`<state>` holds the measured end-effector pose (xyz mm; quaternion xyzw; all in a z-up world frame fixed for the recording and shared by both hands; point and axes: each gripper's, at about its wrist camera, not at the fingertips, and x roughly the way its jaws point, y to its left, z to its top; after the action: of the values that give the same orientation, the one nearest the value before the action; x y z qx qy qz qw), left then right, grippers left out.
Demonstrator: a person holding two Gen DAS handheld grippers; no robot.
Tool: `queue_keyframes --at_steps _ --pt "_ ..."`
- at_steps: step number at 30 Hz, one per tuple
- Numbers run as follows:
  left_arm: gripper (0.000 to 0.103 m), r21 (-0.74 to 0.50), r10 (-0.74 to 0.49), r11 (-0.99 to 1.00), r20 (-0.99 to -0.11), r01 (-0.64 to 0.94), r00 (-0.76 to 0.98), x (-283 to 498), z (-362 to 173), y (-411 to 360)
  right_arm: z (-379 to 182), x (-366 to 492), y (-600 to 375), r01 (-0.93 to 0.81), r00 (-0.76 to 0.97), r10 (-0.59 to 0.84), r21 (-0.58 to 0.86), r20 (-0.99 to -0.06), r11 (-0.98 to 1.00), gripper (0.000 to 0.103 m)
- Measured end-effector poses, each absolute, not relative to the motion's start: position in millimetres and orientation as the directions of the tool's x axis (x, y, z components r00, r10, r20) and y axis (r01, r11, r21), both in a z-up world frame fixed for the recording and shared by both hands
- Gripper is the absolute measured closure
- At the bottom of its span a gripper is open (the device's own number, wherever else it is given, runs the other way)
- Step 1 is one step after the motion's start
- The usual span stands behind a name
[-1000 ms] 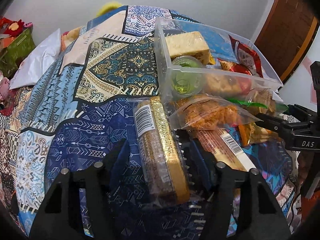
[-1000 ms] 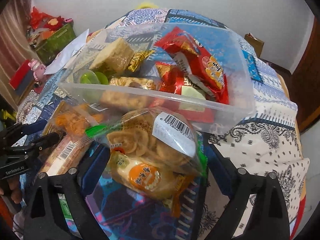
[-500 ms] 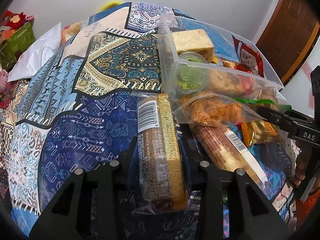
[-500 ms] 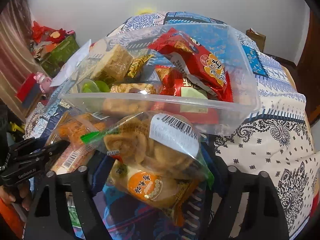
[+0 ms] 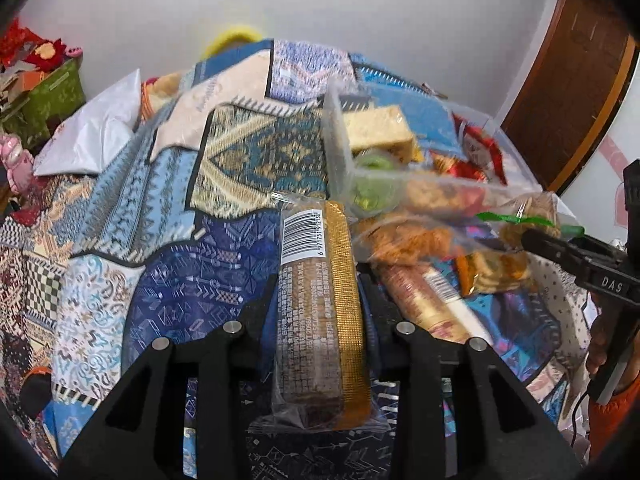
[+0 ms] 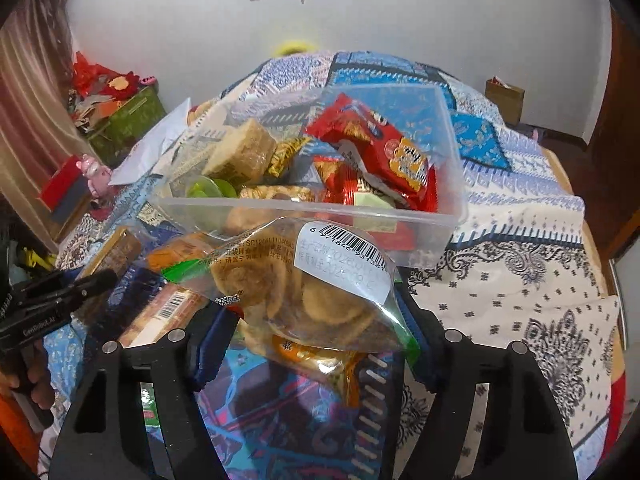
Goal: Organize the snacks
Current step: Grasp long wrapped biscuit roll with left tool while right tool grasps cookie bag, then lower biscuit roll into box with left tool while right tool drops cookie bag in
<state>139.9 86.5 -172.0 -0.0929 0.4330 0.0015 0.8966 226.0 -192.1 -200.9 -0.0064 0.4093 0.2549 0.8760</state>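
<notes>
My left gripper (image 5: 318, 312) is closing, and its pads press the sides of a long gold-and-brown biscuit pack (image 5: 320, 248), raised off the patterned bedspread (image 5: 180, 288). My right gripper (image 6: 316, 312) is closing too, with a clear bag of round crackers (image 6: 320, 272) pinched between its fingers just in front of the clear plastic bin (image 6: 304, 206). An orange packet (image 6: 320, 360) hangs under that bag. The bin holds red packets (image 6: 384, 148), a tan block (image 6: 240, 152) and green cups (image 6: 208, 190). In the left wrist view the right gripper (image 5: 560, 248) shows at the right.
A bag of orange snacks (image 5: 404, 236) and a long brown pack (image 5: 424, 300) lie loose on the bedspread before the bin (image 5: 440, 178). At the left are a white bag (image 5: 92, 136) and a green box (image 5: 44, 100). A wooden door (image 5: 568, 88) stands right.
Both grippers have narrowed onto their packs and risen a little. The biscuit pack and the cracker bag now sit higher, closer to the bin.
</notes>
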Motion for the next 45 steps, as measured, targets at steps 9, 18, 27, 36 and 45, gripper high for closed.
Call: queue_keyframes --at_steps 9,18,27,36,45 --pt "0.067 -0.168 -0.101 0.985 -0.72 -0.031 0.686 150 -134 73 -174 223 -199 -0.456 0.594 0.457 0.191 -0.662 0.869 0.032" --pt "0.067 -0.196 -0.155 0.98 -0.679 0.027 0.717 181 -116 48 -167 241 -193 -0.456 0.615 0.463 0.191 -0.638 0.869 0.032" --pt "0.067 -0.223 -0.212 0.972 -0.683 0.076 0.699 230 -122 25 -178 265 -186 -0.453 0.593 0.472 0.214 -0.652 0.865 0.032" --pt "0.067 -0.204 -0.231 0.972 -0.708 0.12 0.667 274 -138 0 -191 283 -179 -0.462 0.571 0.465 0.203 -0.677 0.863 0.032" --pt "0.067 -0.207 -0.234 0.971 -0.745 0.118 0.625 300 -158 -10 -199 290 -184 -0.459 0.559 0.452 0.194 -0.696 0.867 0.032"
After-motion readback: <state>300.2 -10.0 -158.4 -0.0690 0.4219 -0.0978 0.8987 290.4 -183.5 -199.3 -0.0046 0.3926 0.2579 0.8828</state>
